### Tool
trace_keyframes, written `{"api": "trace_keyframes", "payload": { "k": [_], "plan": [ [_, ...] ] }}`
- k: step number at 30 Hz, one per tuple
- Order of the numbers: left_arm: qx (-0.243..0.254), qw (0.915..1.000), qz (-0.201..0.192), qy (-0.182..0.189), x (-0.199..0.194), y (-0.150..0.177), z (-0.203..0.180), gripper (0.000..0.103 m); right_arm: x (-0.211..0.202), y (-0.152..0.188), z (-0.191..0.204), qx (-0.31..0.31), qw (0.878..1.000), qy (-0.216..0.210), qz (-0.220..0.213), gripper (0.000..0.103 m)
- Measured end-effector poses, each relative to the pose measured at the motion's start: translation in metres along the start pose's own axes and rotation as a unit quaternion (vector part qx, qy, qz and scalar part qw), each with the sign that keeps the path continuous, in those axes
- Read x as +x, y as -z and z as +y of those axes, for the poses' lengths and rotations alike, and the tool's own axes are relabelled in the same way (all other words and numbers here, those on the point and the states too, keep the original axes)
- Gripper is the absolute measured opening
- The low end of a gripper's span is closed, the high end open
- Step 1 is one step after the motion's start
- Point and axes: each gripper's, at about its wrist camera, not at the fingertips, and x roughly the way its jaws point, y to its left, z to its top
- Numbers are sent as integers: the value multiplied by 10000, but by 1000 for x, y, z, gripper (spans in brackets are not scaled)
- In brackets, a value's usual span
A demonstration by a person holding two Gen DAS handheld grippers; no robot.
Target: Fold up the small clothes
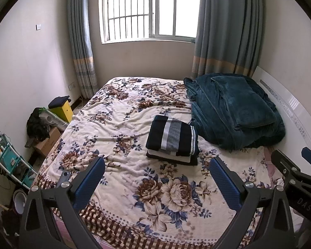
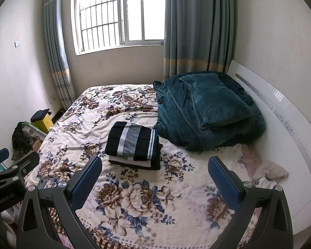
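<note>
A small stack of folded clothes [image 1: 173, 140] lies in the middle of the floral bed cover [image 1: 118, 128]; its top piece is navy with white and grey stripes. The right wrist view shows the same stack [image 2: 133, 144]. My left gripper [image 1: 157, 178] hovers open above the near part of the bed, short of the stack, with nothing between its blue pads. My right gripper [image 2: 154, 178] is also open and empty, held beside the left one. The right gripper's body [image 1: 296, 178] shows at the right edge of the left wrist view, and the left gripper's body [image 2: 12, 172] at the left edge of the right wrist view.
A heap of teal blankets [image 1: 234, 110] fills the bed's far right corner by the white headboard [image 2: 284, 124]. A pale crumpled cloth [image 2: 269, 173] lies by the headboard. Boxes, a yellow stool [image 1: 62, 108] and a teal rack [image 1: 10, 161] crowd the floor left of the bed.
</note>
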Motion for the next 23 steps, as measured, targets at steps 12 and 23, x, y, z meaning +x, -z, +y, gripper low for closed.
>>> {"api": "trace_keyframes", "payload": {
  "k": [12, 23],
  "plan": [
    [-29, 10000, -25, -44, -3, 2, -3, 103, 0, 0, 0, 14, 10000, -1, -1, 103],
    [-4, 9999, -99, -83, -8, 2, -6, 103, 0, 1, 0, 5, 10000, 6, -13, 103]
  ]
}}
